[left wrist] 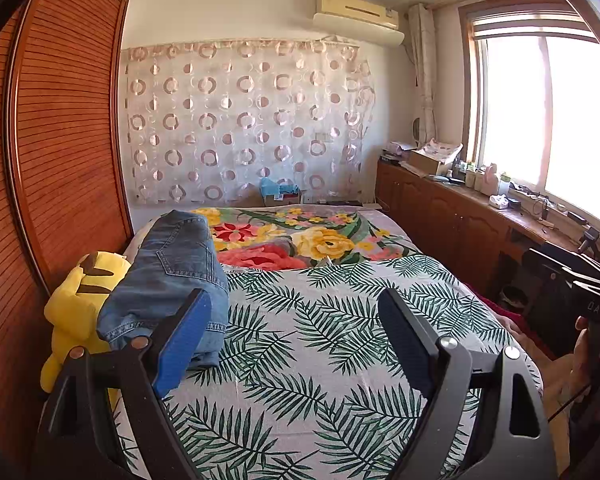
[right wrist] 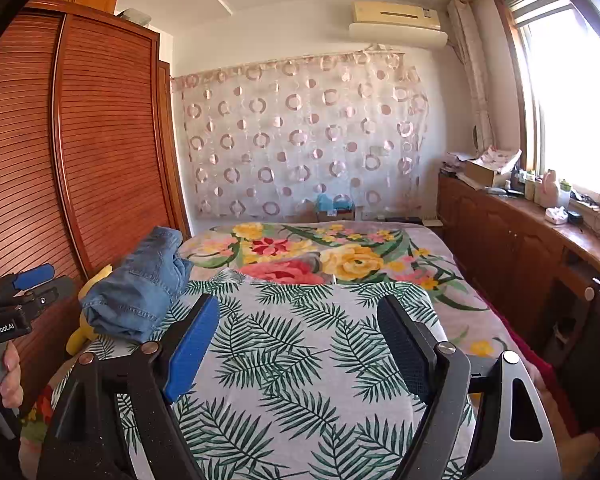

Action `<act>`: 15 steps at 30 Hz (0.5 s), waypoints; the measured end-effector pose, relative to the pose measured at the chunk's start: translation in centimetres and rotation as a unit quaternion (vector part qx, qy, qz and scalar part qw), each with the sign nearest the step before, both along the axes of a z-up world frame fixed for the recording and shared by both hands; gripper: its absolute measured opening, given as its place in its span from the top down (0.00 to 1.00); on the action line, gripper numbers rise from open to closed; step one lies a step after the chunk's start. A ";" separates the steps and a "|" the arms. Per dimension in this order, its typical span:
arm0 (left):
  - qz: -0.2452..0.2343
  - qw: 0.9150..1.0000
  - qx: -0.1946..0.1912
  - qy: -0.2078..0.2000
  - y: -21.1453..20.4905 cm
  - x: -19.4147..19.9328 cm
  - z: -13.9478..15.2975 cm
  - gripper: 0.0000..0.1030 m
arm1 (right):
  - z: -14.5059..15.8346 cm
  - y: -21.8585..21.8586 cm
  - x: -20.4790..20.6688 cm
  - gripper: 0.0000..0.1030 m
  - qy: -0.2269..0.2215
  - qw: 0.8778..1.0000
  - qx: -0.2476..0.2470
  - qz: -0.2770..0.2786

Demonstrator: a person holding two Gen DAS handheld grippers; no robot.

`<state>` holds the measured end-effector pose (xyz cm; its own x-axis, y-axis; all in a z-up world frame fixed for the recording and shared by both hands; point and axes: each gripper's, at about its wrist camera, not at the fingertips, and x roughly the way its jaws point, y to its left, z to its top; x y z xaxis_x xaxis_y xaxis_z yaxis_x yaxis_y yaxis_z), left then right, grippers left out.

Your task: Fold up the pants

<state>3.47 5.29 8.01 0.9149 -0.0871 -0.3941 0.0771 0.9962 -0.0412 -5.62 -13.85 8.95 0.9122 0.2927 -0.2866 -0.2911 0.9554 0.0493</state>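
Blue denim pants [left wrist: 168,280] lie folded into a thick bundle at the bed's left edge, also seen in the right wrist view as the pants [right wrist: 140,288]. My left gripper [left wrist: 296,324] hovers over the leaf-print sheet just right of the bundle, jaws wide, nothing between them. Its blue left finger [left wrist: 184,344] overlaps the bundle's near hem in the picture. My right gripper [right wrist: 298,328] is open above the sheet, well right of the pants, and holds nothing. The left gripper also shows at the left edge of the right wrist view, held in a hand [right wrist: 8,376].
A yellow plush toy [left wrist: 76,304] sits wedged between the pants and the slatted wooden wardrobe [left wrist: 60,140]. A floral blanket [left wrist: 300,236] covers the bed's far half. Wooden cabinets with clutter [left wrist: 460,200] run along the right under the window.
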 end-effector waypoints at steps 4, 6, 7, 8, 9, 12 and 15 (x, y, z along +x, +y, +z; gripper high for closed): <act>0.000 1.000 0.001 0.000 0.0 0.0 0.0 0.17 | 0.1 -0.1 0.1 0.20 0.000 1.000 0.001 0.002; 0.000 1.000 0.001 -0.001 0.0 -0.1 0.0 0.17 | 0.1 -0.2 0.2 0.20 -0.001 1.000 0.000 0.001; 0.000 1.000 0.001 -0.001 0.0 -0.1 0.1 0.17 | 0.2 -0.2 0.1 0.20 -0.001 1.000 0.000 0.002; 0.000 1.000 0.000 -0.001 -0.1 -0.1 0.1 0.17 | 0.1 -0.4 0.1 0.20 -0.001 1.000 0.001 0.002; -0.001 1.000 0.000 -0.001 -0.1 -0.1 0.0 0.17 | 0.1 -0.4 0.2 0.20 -0.001 1.000 0.001 0.002; -0.001 1.000 0.001 -0.001 -0.1 -0.1 0.0 0.17 | 0.3 -0.6 0.2 0.20 -0.003 1.000 0.002 0.003; -0.001 1.000 0.001 -0.001 -0.1 -0.1 0.0 0.17 | 0.2 -0.7 0.3 0.20 -0.003 1.000 0.001 0.004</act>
